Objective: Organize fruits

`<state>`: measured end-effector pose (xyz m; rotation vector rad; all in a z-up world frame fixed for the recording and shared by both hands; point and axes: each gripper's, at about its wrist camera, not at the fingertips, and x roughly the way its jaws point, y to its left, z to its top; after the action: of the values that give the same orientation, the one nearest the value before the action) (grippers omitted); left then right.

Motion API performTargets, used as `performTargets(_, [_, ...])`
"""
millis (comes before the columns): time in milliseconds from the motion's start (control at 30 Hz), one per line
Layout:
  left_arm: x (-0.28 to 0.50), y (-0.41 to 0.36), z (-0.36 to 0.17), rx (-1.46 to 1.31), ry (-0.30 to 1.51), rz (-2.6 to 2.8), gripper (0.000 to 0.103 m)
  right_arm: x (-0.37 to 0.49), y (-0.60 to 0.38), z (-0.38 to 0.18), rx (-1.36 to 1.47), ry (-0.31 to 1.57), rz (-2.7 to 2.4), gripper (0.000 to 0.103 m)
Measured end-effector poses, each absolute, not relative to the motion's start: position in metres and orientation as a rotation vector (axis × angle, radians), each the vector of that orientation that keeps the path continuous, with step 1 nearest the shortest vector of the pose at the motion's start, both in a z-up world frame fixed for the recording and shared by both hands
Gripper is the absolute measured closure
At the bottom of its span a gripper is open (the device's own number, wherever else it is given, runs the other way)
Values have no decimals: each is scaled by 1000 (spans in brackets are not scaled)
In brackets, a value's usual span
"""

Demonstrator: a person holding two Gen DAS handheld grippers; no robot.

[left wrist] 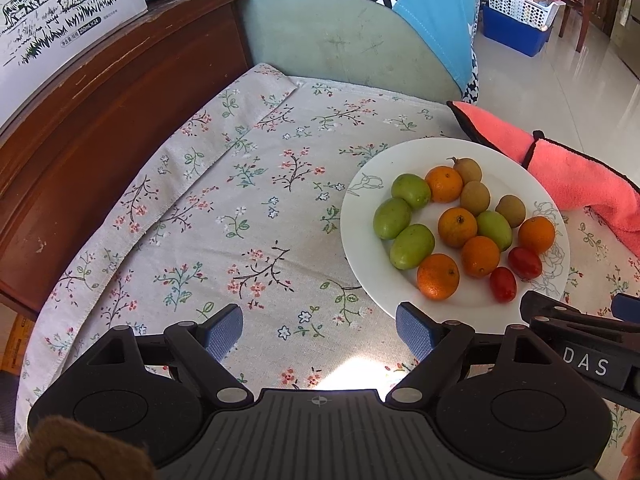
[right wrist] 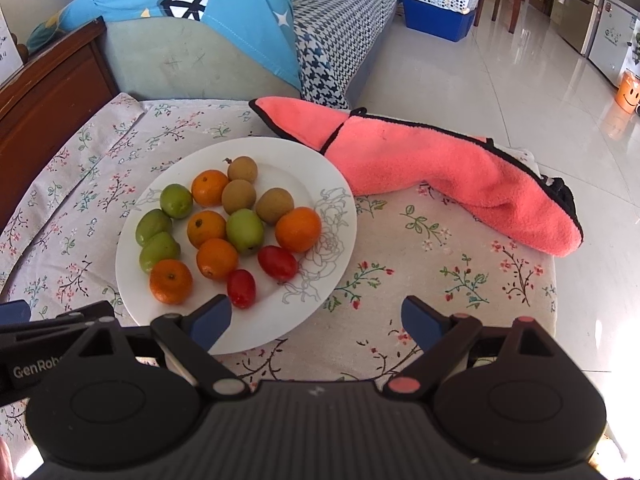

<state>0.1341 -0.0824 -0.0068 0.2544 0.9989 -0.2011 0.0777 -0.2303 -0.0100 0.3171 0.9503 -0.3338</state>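
A white plate (left wrist: 360,240) (right wrist: 320,168) on the floral tablecloth holds several fruits: small oranges (left wrist: 457,227) (right wrist: 298,229), green jujubes (left wrist: 392,218) (right wrist: 244,231), brown longans (left wrist: 475,198) (right wrist: 239,196) and two red cherry tomatoes (left wrist: 503,284) (right wrist: 277,263). My left gripper (left wrist: 319,334) is open and empty, over the cloth to the left of the plate's near edge. My right gripper (right wrist: 316,322) is open and empty, its left finger over the plate's near rim. Each gripper shows at the edge of the other's view.
A folded pink towel (left wrist: 576,176) (right wrist: 440,168) lies behind and right of the plate. A dark wooden cabinet (left wrist: 100,120) with a milk carton box (left wrist: 52,12) stands at the left. A green sofa with a blue cushion (right wrist: 200,4) is behind the table.
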Motion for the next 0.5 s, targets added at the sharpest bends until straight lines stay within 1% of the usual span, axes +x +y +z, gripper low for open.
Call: performTargets(500, [117, -73, -10, 285, 993, -212, 18, 64, -220, -15, 319, 955, -306, 11])
